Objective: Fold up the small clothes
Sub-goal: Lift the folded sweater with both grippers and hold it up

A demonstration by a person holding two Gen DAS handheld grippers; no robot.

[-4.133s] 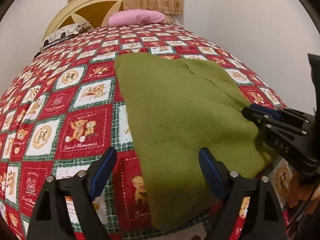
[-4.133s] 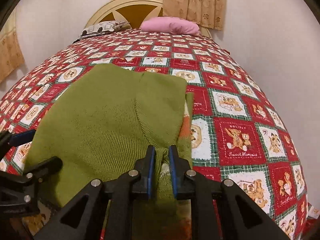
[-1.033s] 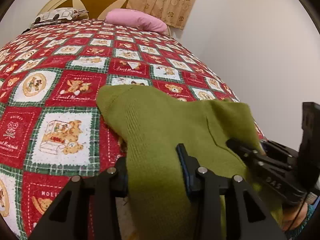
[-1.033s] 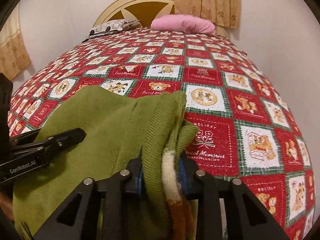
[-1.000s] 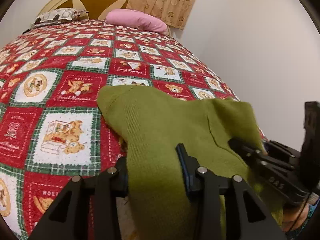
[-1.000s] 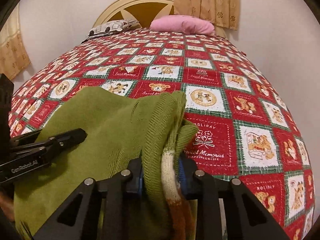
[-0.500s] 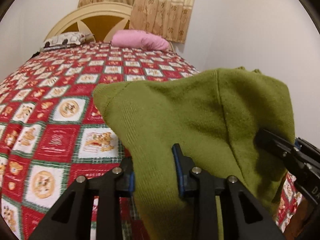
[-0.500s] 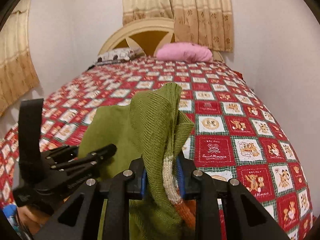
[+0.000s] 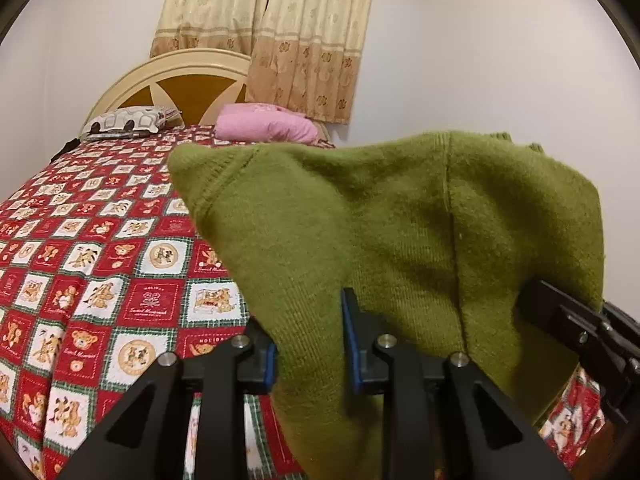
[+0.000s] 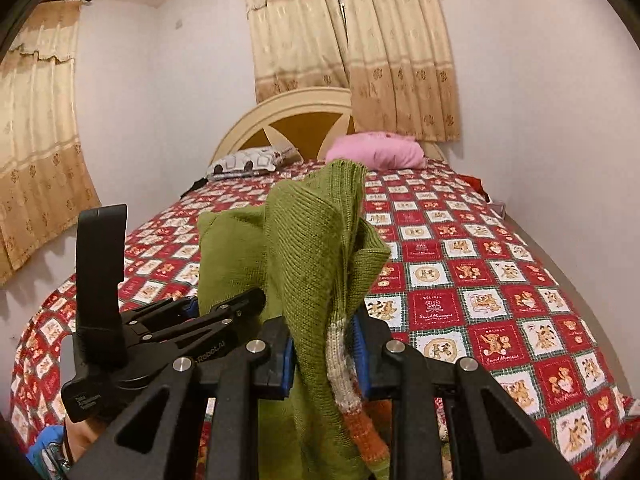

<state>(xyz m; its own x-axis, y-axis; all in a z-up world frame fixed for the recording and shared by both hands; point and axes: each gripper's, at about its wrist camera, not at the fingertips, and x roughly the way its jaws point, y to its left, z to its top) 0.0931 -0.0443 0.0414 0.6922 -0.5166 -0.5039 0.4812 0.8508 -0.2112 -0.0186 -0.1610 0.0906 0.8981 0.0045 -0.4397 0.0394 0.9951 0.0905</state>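
A small green knitted garment [image 9: 400, 232] hangs in the air above the bed, held by both grippers. My left gripper [image 9: 308, 344] is shut on its lower left part. My right gripper [image 10: 324, 344] is shut on its right edge, where a white and orange striped band [image 10: 344, 364] shows. In the left wrist view the right gripper [image 9: 576, 332] sits at the far right, partly under the cloth. In the right wrist view the left gripper [image 10: 224, 308] is at the left, close by. The garment [image 10: 308, 248] is bunched and hides its lower part.
The bed [image 9: 100, 248] has a red, green and white teddy-bear quilt [image 10: 480, 280]. A pink pillow [image 9: 268, 128] and a patterned pillow [image 9: 128, 122] lie by the cream headboard [image 10: 304, 120]. White walls and beige curtains [image 10: 352, 40] stand behind.
Both grippers have risen and lifted the green garment off the quilt into the air. Earlier the left gripper was open; it has closed on the cloth.
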